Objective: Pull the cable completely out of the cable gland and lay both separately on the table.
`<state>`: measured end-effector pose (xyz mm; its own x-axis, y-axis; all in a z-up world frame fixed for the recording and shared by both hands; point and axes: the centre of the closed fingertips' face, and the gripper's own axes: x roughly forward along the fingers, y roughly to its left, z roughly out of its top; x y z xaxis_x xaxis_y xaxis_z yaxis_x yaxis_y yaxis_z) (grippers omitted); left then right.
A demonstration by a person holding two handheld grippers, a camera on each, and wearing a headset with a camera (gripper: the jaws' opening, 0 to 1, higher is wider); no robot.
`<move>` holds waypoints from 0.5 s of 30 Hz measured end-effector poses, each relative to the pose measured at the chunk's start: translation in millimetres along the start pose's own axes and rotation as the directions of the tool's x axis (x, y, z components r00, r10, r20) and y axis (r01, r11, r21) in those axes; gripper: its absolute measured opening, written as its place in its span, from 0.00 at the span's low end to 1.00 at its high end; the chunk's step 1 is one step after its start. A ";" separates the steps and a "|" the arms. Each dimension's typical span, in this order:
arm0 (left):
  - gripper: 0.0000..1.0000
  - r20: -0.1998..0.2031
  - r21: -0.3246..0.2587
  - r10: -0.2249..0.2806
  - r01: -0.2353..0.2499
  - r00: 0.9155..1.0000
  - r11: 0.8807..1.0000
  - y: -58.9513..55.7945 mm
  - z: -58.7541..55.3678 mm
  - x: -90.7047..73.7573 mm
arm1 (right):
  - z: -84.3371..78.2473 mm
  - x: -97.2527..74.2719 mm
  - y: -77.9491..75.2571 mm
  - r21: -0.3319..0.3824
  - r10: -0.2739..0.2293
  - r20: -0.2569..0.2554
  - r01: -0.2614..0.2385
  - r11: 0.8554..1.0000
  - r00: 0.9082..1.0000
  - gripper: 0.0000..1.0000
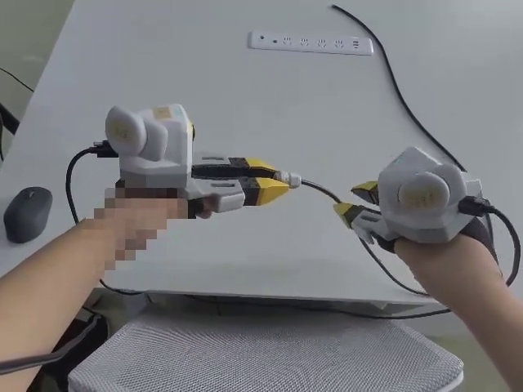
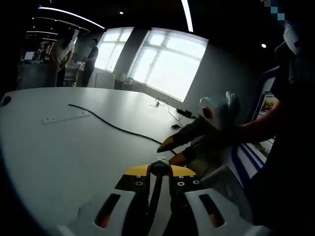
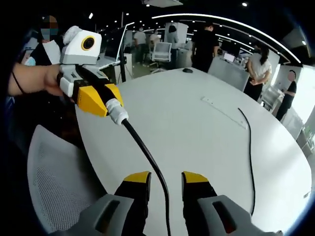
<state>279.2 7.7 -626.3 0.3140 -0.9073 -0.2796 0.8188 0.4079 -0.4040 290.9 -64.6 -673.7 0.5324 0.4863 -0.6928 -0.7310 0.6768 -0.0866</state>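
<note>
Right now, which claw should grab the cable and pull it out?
Probably the right claw: its jaws stand open with the black cable running between them, ready to close and pull. The left claw is shut on the cable gland.

Open-plan office: big white table (image 1: 204,90), power strip (image 1: 310,42) and mouse (image 1: 28,214) on it, mesh chair (image 1: 270,355) at its near edge, people (image 3: 204,46) and windows (image 2: 167,64) beyond it.

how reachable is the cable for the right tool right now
Probably yes: the right tool is open and the cable runs between its jaws, nothing blocking.
</note>
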 end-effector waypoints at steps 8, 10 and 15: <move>0.15 -0.005 -0.003 -0.001 0.001 1.000 1.000 0.8 -0.7 -0.2 | 34.6 -4.2 21.3 -0.192 0.058 0.053 -0.047 0.980 0.997 0.24; 0.15 -0.005 -0.003 -0.002 0.002 1.000 1.000 0.6 -0.2 0.1 | 39.3 -4.0 28.0 -0.205 0.075 0.058 -0.061 0.977 0.996 0.24; 0.15 -0.003 -0.007 -0.005 0.004 1.000 1.000 0.8 0.6 0.4 | 45.5 0.1 36.2 -0.286 0.089 0.054 -0.070 0.956 0.995 0.21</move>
<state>280.3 7.5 -626.2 0.3091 -0.9089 -0.2800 0.8170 0.4045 -0.4109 283.9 -14.9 -644.3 0.4878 0.5737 -0.6579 -0.8578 0.4547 -0.2395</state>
